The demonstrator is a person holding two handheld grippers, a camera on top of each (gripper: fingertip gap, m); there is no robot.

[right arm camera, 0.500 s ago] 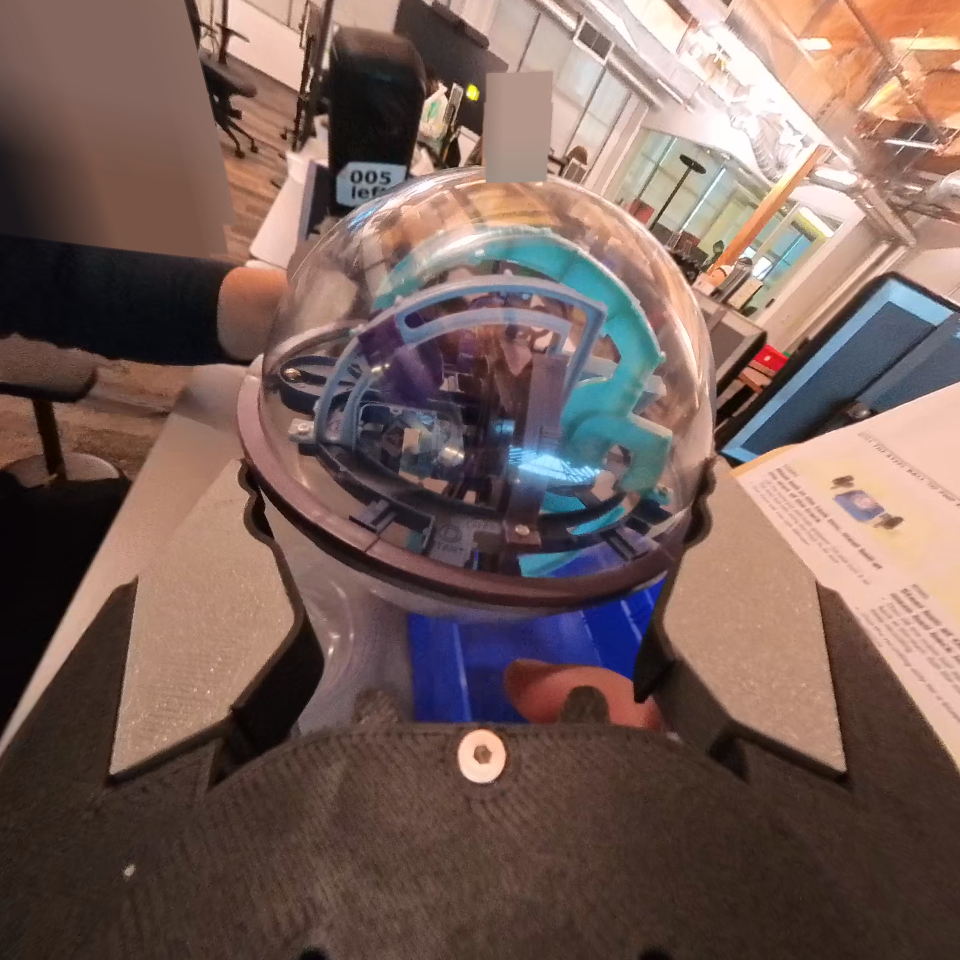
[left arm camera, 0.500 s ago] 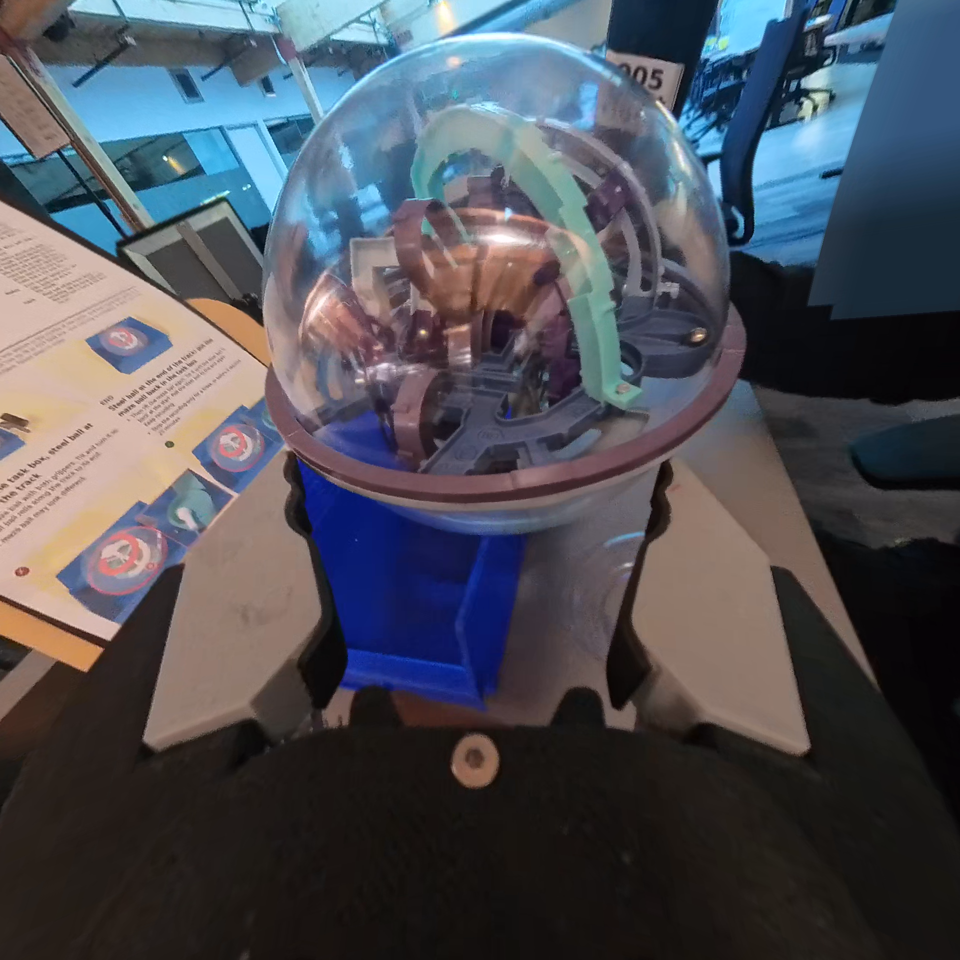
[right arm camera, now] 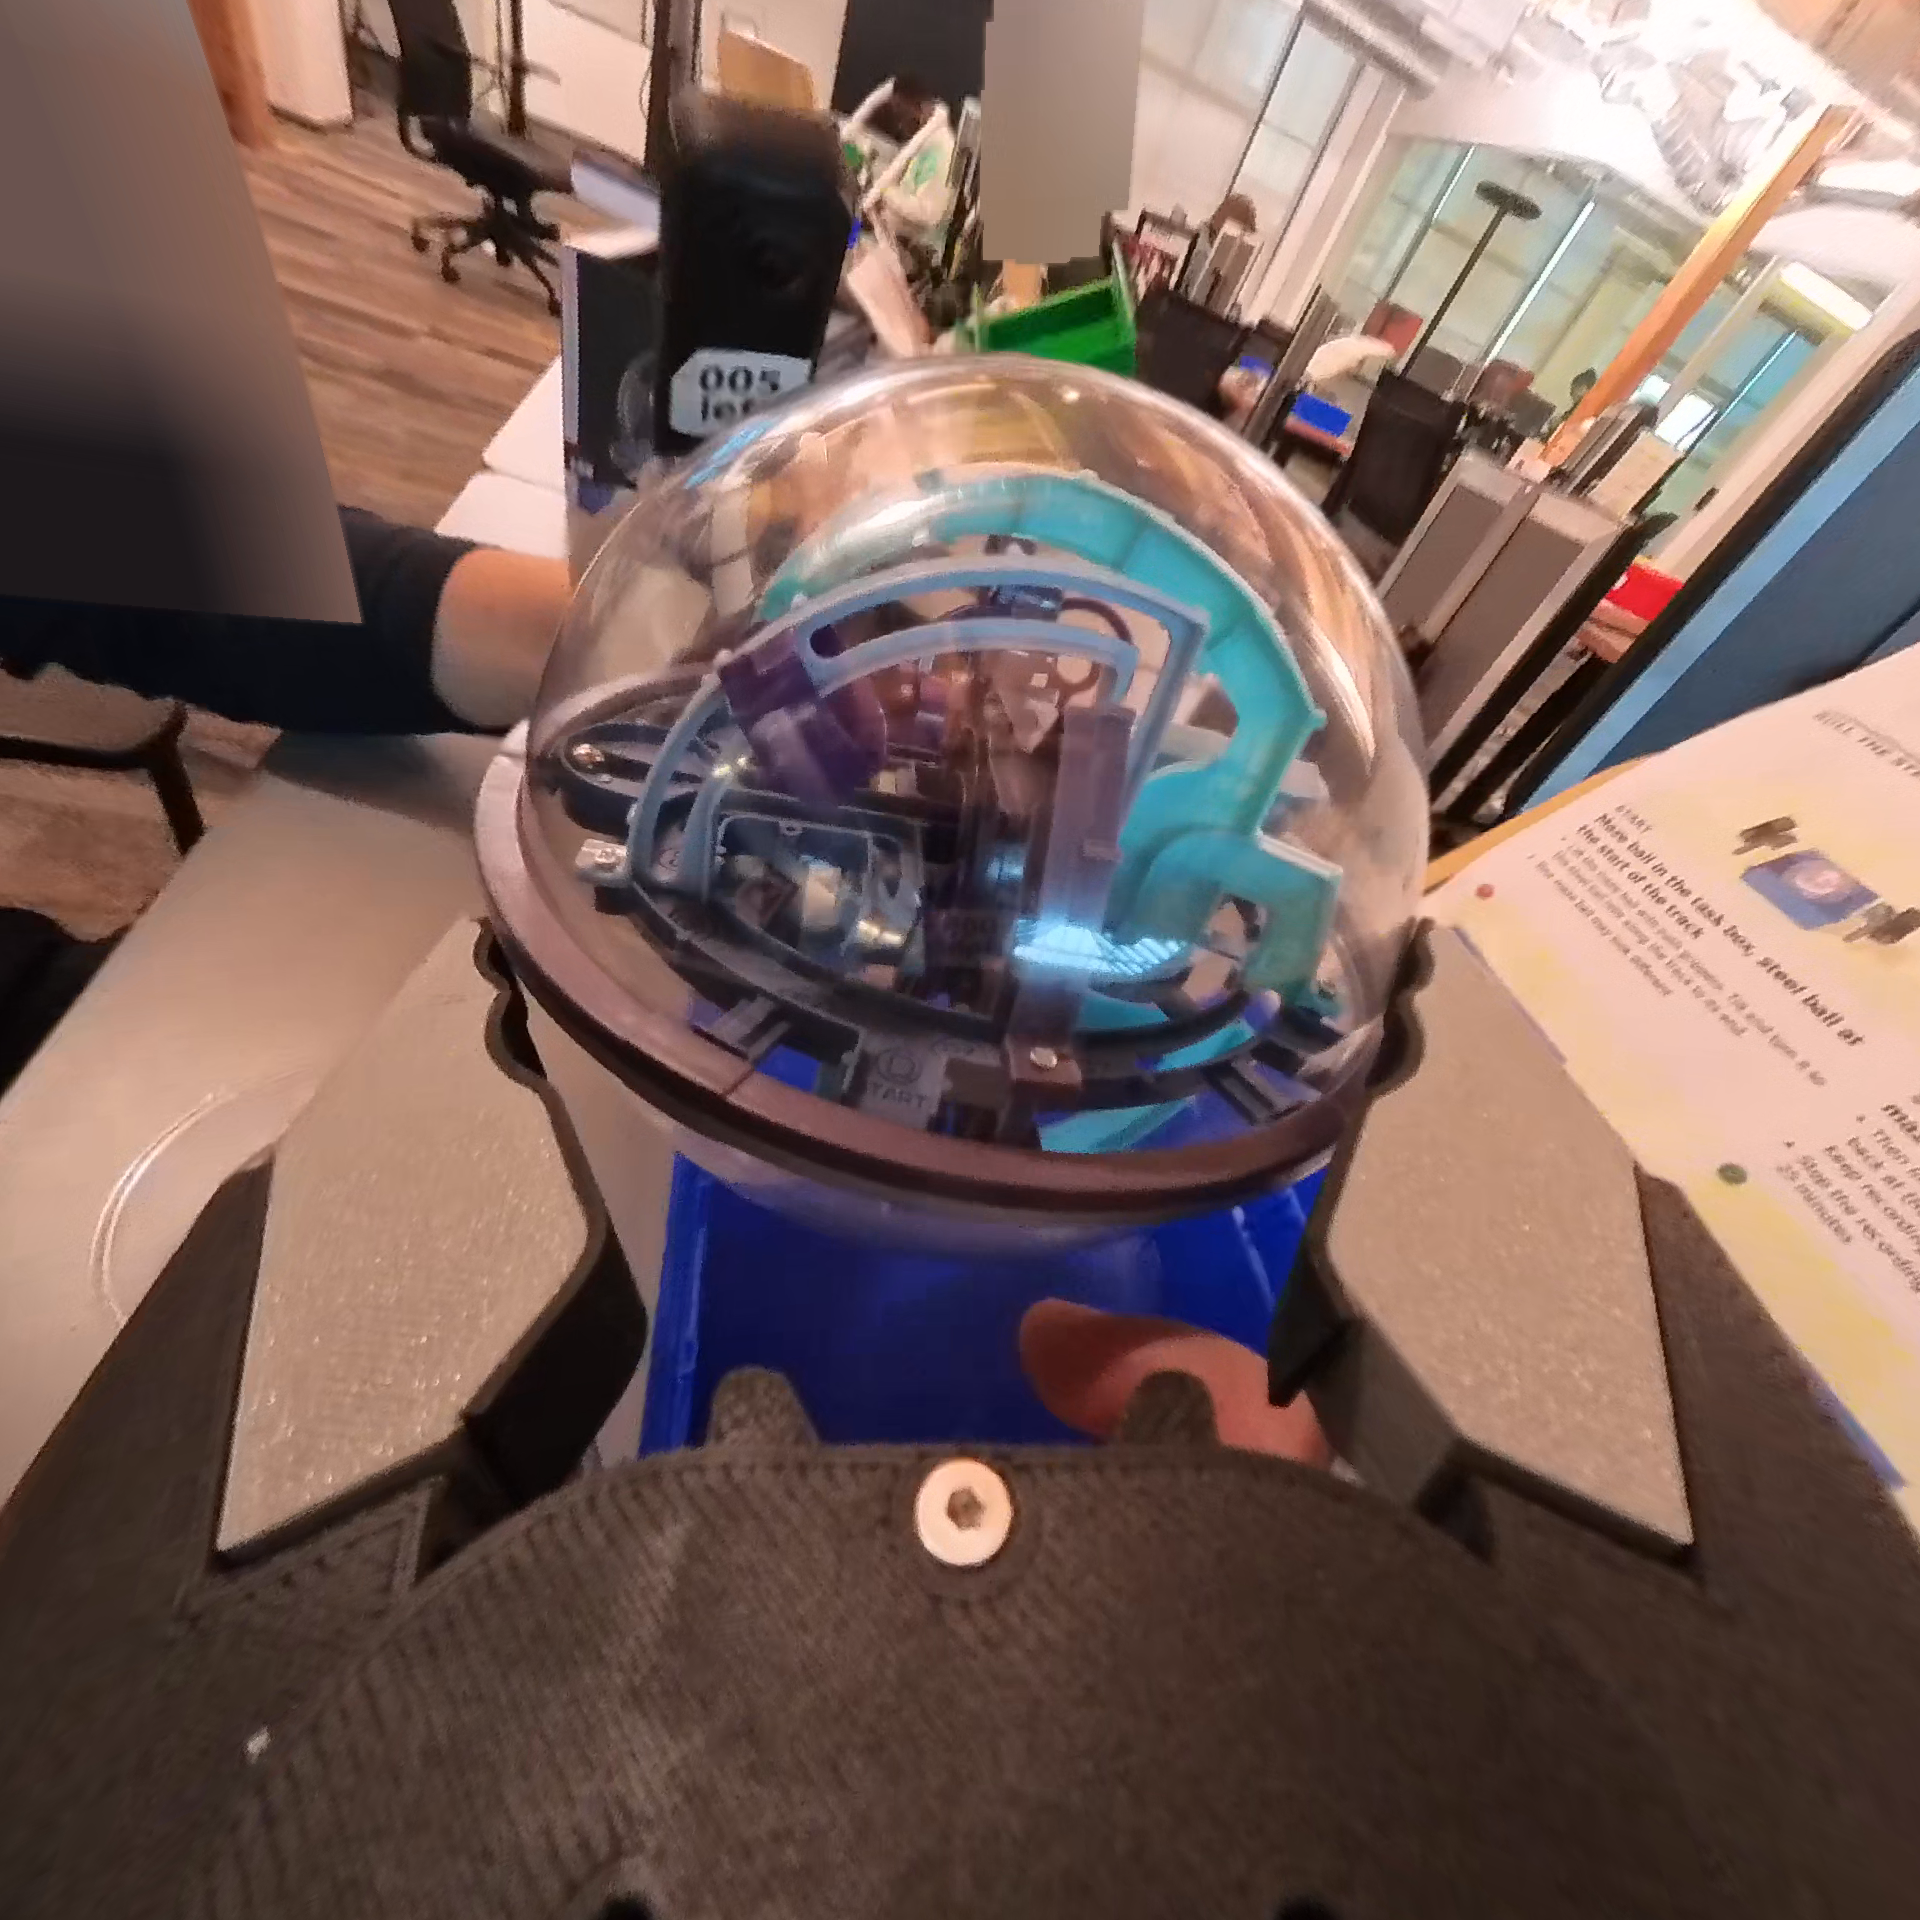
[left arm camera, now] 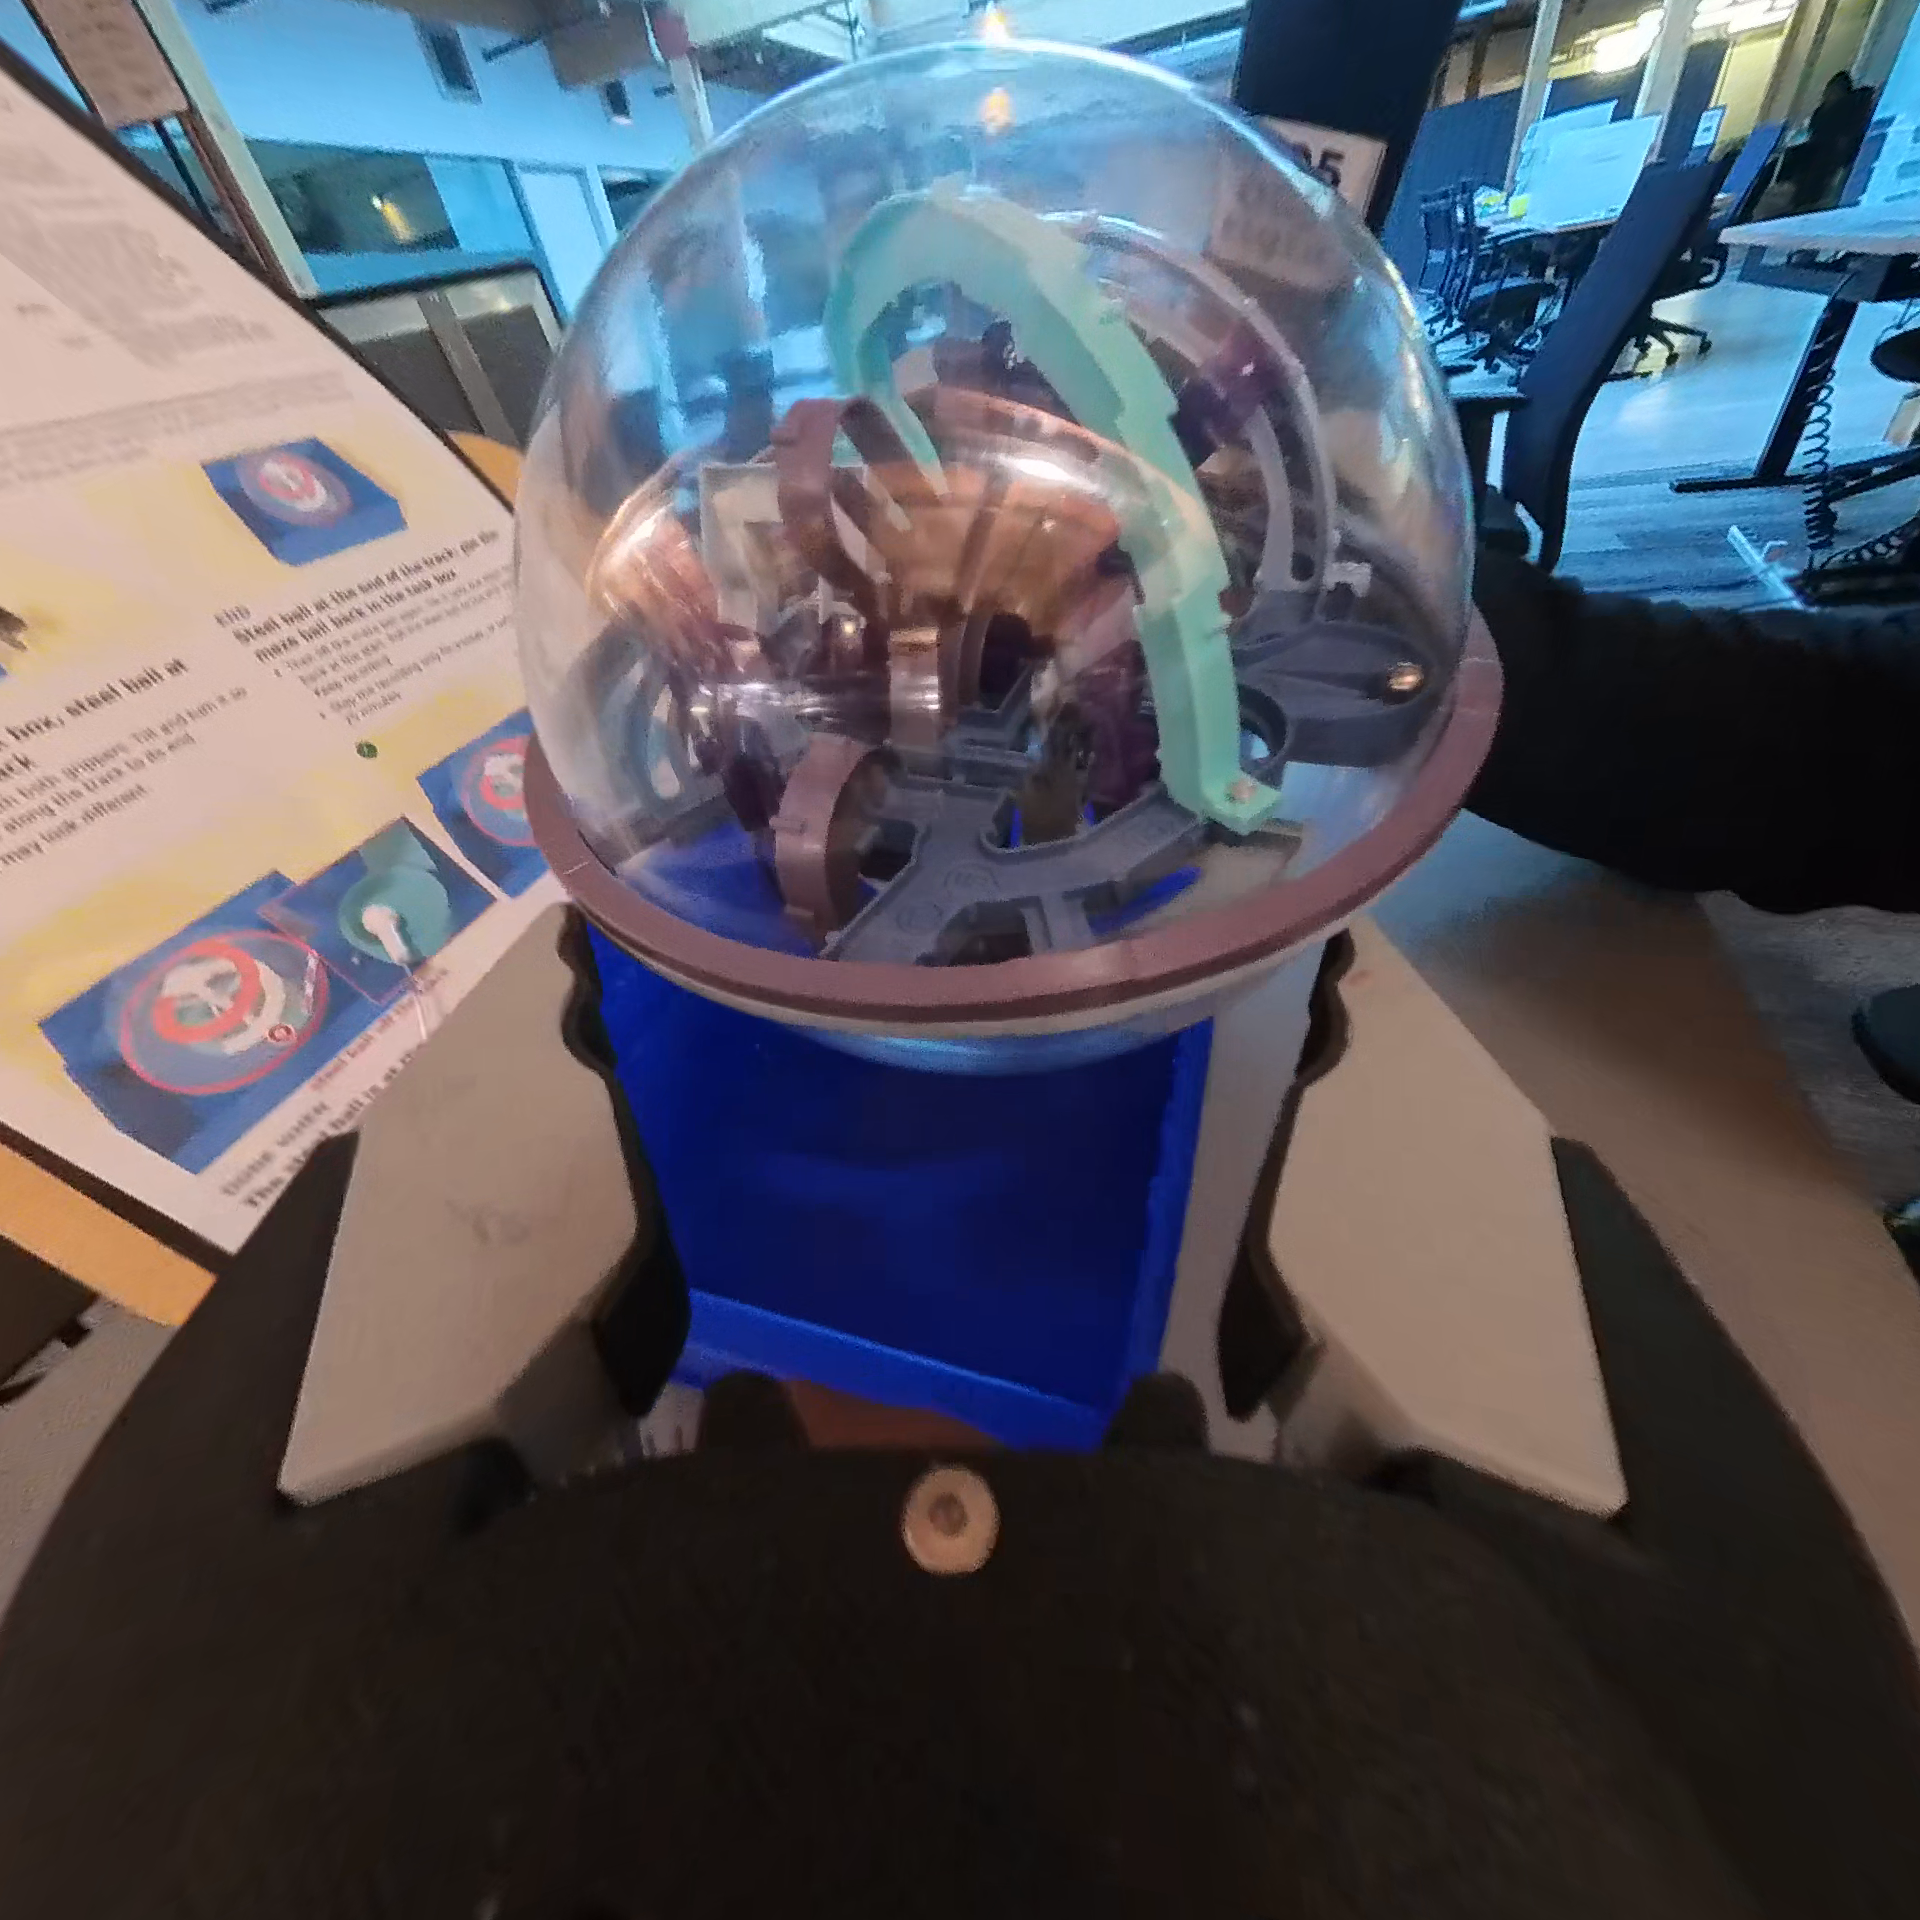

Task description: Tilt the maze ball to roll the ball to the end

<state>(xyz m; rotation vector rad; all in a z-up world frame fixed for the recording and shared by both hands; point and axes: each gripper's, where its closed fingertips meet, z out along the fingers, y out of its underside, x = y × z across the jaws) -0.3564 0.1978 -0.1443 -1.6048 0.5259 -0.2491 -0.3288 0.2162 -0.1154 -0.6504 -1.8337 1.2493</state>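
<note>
maze ball: clear sphere (left arm camera: pixel 997 540) with a brown equator ring, held up over a blue box; tilted a little, the ring lower on the near side in both wrist views.
tracks inside: mint-green arch (left arm camera: pixel 1039 416), brown loops, purple pieces and a grey base plate, all packed under the upper dome.
steel ball: small shiny bead (left arm camera: pixel 1405 677) on a dark grey ring track close to the equator, on the right of the sphere in the left wrist view; the same bead (right arm camera: pixel 585 752) shows on the left in the right wrist view.
left gripper: fingers spread wide (left arm camera: pixel 951 971), one black pad (left arm camera: pixel 592 997) on each side of the lower half, pressed against it just under the ring.
right gripper: fingers likewise wide apart (right arm camera: pixel 945 1023), pads (right arm camera: pixel 509 997) set against the sphere below the ring on both sides, gripping it from the opposite side to the left one.
blue box: open bin (left arm camera: pixel 914 1226) directly beneath the sphere, seen between the fingers of each gripper; whether the sphere touches it cannot be told.
table: pale grey top (left arm camera: pixel 1455 1039) under the box.
instruction sheet: printed page with photos (left arm camera: pixel 208 727) propped beside the box, left in the left wrist view, right in the other.
person: dark sleeve (left arm camera: pixel 1683 727) reaching in behind the sphere.
background: office chairs and desks, blurred.
</note>
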